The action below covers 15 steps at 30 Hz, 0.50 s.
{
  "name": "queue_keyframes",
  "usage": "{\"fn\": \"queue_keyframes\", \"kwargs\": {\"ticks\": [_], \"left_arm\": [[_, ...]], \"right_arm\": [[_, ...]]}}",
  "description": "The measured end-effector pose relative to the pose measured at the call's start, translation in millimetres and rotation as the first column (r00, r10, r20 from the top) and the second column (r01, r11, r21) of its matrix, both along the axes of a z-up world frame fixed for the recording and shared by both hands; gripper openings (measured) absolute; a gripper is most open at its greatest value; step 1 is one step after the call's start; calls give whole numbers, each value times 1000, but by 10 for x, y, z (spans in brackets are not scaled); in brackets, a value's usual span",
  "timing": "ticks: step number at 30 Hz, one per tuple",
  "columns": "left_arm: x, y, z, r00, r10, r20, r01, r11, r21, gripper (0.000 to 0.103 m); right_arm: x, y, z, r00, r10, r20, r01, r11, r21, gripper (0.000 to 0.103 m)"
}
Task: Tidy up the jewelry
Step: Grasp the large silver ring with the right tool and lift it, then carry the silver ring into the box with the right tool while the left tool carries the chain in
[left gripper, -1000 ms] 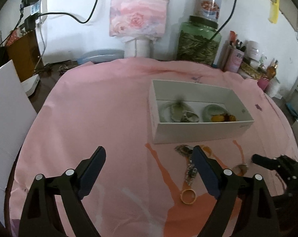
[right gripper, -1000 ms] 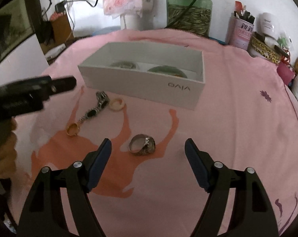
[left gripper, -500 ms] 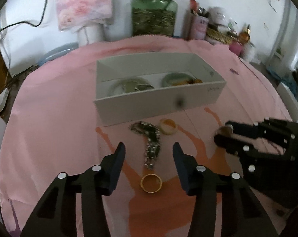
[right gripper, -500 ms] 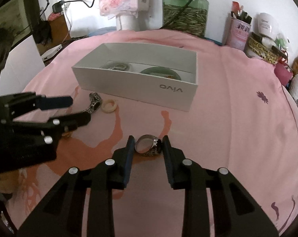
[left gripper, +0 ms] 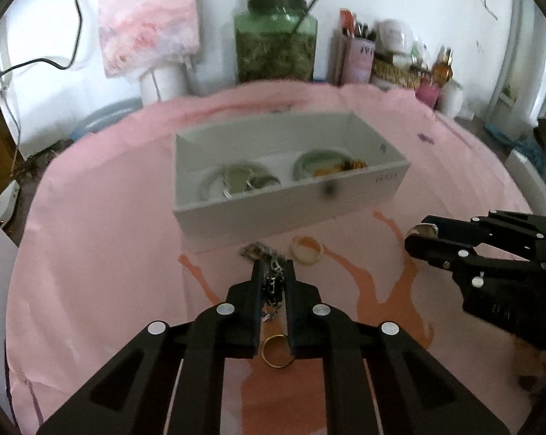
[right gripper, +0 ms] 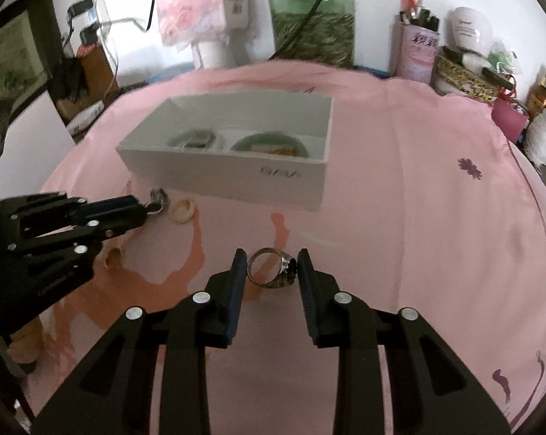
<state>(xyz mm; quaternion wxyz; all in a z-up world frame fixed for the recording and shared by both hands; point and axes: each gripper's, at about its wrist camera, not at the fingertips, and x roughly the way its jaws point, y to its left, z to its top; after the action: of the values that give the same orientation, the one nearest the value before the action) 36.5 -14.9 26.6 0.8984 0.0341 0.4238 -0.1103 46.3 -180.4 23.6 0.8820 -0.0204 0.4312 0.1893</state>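
Left gripper (left gripper: 273,277) clamped on dark chain bracelet (left gripper: 269,279), right gripper (right gripper: 271,268) clamped on silver dark-stone ring (right gripper: 273,267)

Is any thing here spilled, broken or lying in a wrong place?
Nothing looks spilled or broken. Some jewelry lies outside the white cardboard box: a cream ring, a gold ring, a dark chain and a silver ring.

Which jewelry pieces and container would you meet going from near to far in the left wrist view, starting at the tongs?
Gold ring → dark chain bracelet → cream ring → white box.
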Motion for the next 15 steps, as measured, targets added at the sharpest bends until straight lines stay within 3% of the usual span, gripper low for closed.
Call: {"fn": "queue_keyframes", "kwargs": {"ticks": [8, 15], "left_arm": [[-54, 229, 278, 996, 64, 60, -61, 997, -55, 8], [-49, 335, 367, 993, 97, 71, -91, 992, -83, 8]], "right_arm": [[-5, -160, 203, 998, -43, 37, 41, 997, 68, 28], [-6, -109, 183, 999, -28, 30, 26, 998, 61, 28]]}}
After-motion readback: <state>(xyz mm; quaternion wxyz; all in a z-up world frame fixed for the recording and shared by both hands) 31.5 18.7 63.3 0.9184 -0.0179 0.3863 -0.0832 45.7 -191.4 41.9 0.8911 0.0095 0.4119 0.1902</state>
